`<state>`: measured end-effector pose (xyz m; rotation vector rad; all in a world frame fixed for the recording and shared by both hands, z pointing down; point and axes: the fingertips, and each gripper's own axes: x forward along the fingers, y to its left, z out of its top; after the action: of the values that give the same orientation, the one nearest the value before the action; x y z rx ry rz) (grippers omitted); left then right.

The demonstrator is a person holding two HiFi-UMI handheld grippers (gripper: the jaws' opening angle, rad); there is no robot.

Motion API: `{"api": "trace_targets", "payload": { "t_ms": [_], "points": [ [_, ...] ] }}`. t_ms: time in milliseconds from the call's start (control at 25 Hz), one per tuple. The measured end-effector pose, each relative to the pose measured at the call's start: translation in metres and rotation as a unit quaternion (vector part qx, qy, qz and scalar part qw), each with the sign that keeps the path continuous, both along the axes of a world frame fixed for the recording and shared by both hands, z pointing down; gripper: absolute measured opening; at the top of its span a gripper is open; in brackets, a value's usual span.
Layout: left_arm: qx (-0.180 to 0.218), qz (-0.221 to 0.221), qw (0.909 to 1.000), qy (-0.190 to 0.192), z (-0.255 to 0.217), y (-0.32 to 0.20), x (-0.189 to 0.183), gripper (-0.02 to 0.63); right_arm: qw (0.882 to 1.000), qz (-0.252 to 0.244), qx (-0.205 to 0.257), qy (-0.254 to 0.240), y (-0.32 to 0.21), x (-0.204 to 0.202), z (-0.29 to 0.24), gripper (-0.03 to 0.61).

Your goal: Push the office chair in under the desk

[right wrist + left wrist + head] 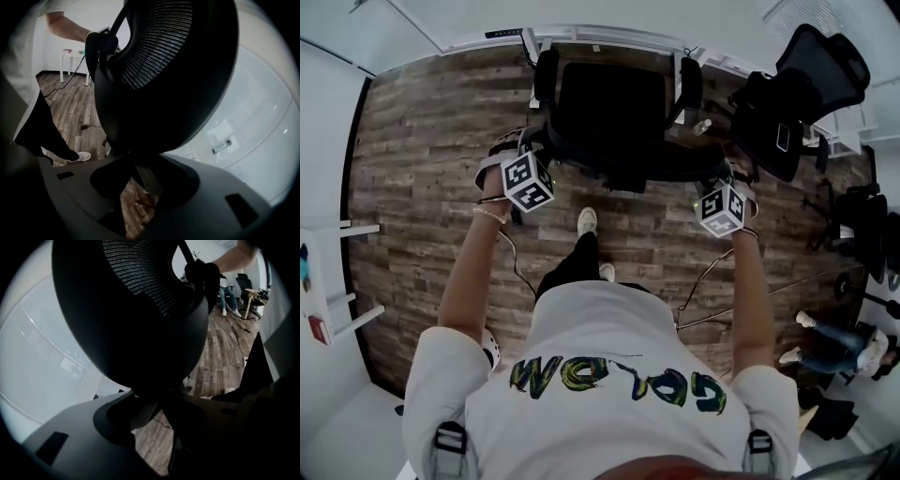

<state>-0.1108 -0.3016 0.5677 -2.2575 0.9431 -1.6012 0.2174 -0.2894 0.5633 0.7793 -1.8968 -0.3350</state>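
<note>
Left claw (157,404), right claw (145,171), one clamped chair (609,103)

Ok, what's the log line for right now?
step: push black mesh office chair under white desk | left gripper: fingers shut on backrest | right gripper: same | chair: not yet under

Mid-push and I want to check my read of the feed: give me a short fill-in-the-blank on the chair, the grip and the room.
1. The left hand-held gripper and the right hand-held gripper each clamp the ____ of the office chair.
2. The chair's seat faces a ____ desk.
3. The floor is ____ planking.
4. In the head view, a second black chair stands to the office chair's ____.

Missing words: backrest; white; wood; right.
</note>
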Motion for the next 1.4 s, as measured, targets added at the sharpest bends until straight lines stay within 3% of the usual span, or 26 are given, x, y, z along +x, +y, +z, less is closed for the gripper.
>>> {"api": "trace_targets", "payload": {
  "t_ms": [680, 1400],
  "points": [
    [0.003, 0.026, 0.9996, 0.004, -0.005, -0.142, -0.016, 0.181, 1.0, 0.03, 0.001, 0.001, -0.13, -0.018, -0.003, 0.17],
    [0.008, 0.018, 0.9998, 0.005, -0.005, -0.251, -0.023, 0.184, 0.999, 0.034, 0.006, -0.006, -0.236, -0.025, -0.004, 0.172]
  ]
}}
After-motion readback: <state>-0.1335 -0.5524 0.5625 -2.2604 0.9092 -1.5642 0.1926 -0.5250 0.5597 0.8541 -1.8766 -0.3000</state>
